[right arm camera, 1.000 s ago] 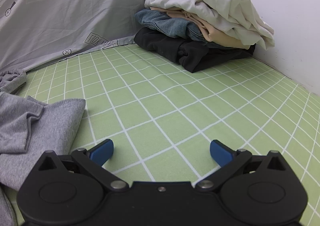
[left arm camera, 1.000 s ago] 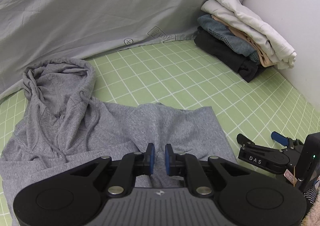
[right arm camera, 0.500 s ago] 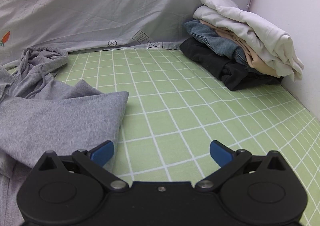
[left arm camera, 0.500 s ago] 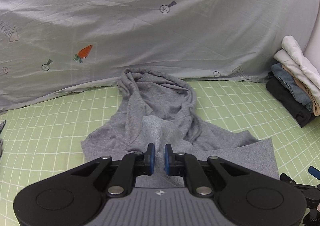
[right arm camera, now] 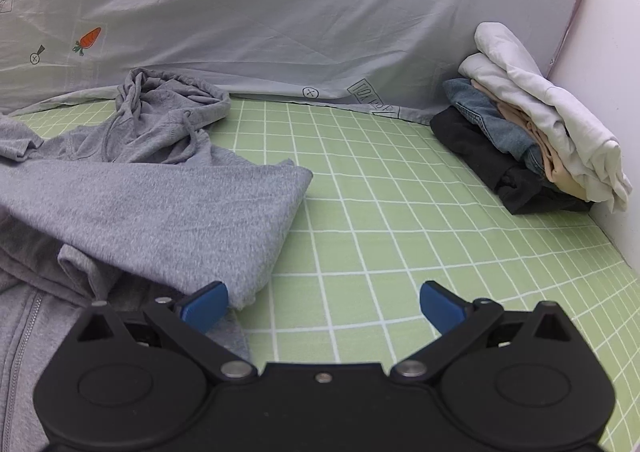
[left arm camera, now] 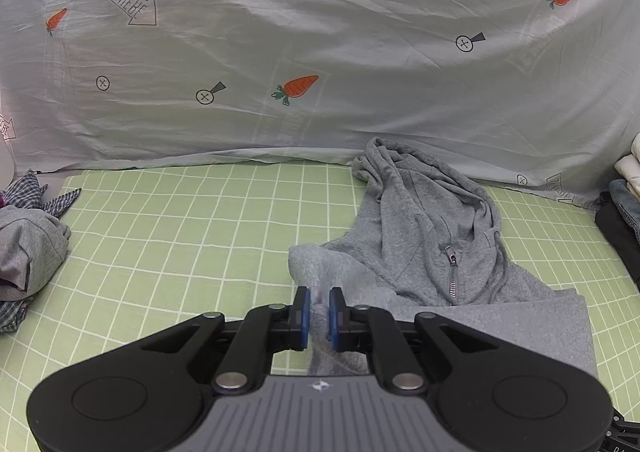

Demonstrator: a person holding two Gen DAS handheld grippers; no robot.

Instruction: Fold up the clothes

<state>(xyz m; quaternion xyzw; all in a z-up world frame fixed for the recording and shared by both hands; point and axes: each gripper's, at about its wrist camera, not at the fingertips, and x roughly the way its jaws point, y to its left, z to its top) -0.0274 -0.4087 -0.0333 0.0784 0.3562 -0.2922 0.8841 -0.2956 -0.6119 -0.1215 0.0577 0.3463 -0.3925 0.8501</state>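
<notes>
Now left fingers (left arm camera: 319, 316) pinching grey hoodie (left arm camera: 424, 236) fold, right fingers (right arm camera: 323, 306) wide, hoodie edge beside

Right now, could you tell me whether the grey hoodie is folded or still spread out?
Partly folded: a grey hoodie panel lies doubled over its zipper front, the hood loose.

A green sheet (left arm camera: 180, 236) with a white grid covers the surface. A grey cloth (left arm camera: 320, 32) printed with carrots and arrows hangs along the far side, and a plain white wall (right arm camera: 608, 32) stands at right.
</notes>
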